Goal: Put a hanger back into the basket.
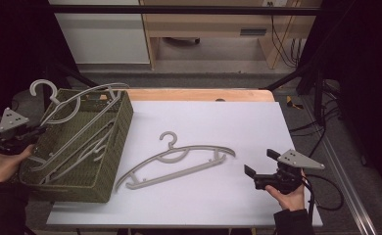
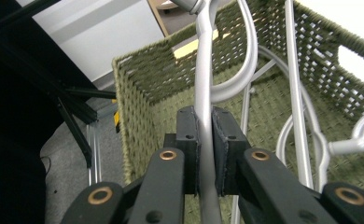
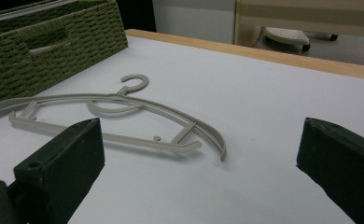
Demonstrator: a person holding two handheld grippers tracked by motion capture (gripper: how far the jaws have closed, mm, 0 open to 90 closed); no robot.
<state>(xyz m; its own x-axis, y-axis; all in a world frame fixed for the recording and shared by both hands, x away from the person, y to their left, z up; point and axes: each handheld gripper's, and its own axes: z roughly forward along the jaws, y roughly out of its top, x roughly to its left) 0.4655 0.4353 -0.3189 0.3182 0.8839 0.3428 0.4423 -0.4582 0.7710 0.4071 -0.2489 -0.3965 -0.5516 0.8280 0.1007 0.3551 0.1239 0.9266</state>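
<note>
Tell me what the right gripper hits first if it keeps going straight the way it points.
Probably the hanger lying on the table: the right gripper, open, looks straight at it over bare white tabletop. The green basket sits farther back; depth is hard to judge.

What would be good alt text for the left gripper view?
The left hand-held gripper is shut on a grey hanger, holding it over a green woven basket. More grey hangers lie inside the basket.
</note>
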